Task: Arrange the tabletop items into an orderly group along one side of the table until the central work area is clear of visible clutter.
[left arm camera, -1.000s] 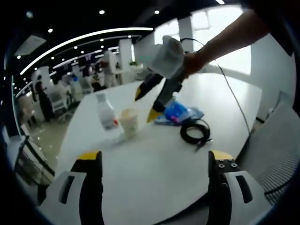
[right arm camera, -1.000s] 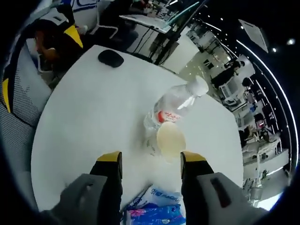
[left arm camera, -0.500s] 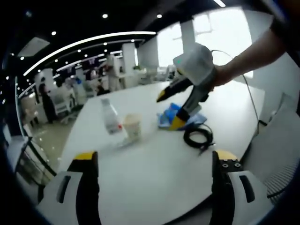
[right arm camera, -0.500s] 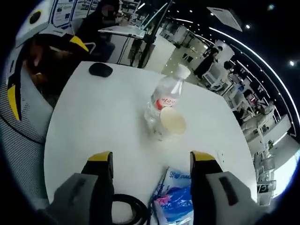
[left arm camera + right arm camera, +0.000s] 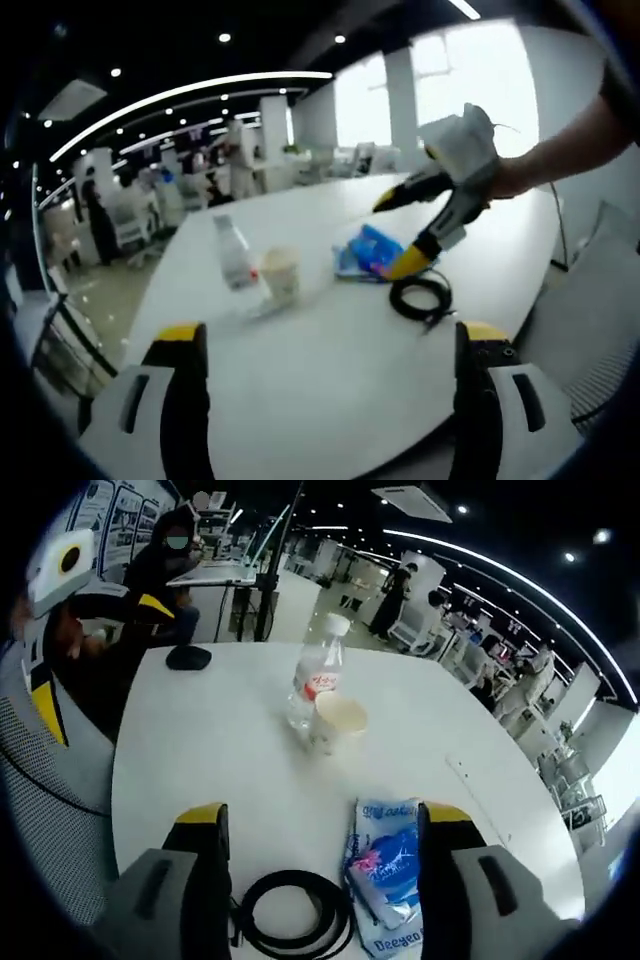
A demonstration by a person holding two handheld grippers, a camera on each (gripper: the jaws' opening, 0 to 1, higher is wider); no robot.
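Hovering my right hand-held gripper (image 5: 320, 825), jaws apart and empty, over the blue packet (image 5: 388, 872) and coiled cable (image 5: 293, 913) just ahead; packet looks soft, light; I'd pinch its edge.

White table (image 5: 200, 760) bears bottle (image 5: 313, 683), cup (image 5: 338, 723), packet (image 5: 388, 870), cable (image 5: 293, 913).

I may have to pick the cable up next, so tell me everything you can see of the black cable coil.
The cable coil is a thin black cord wound into a flat, roughly round loop of several turns, lying on the white table. It sits just left of the blue packet, close to it; whether they touch is unclear. In the left gripper view it lies below the right gripper, with a short end poking out. Nothing grips it.
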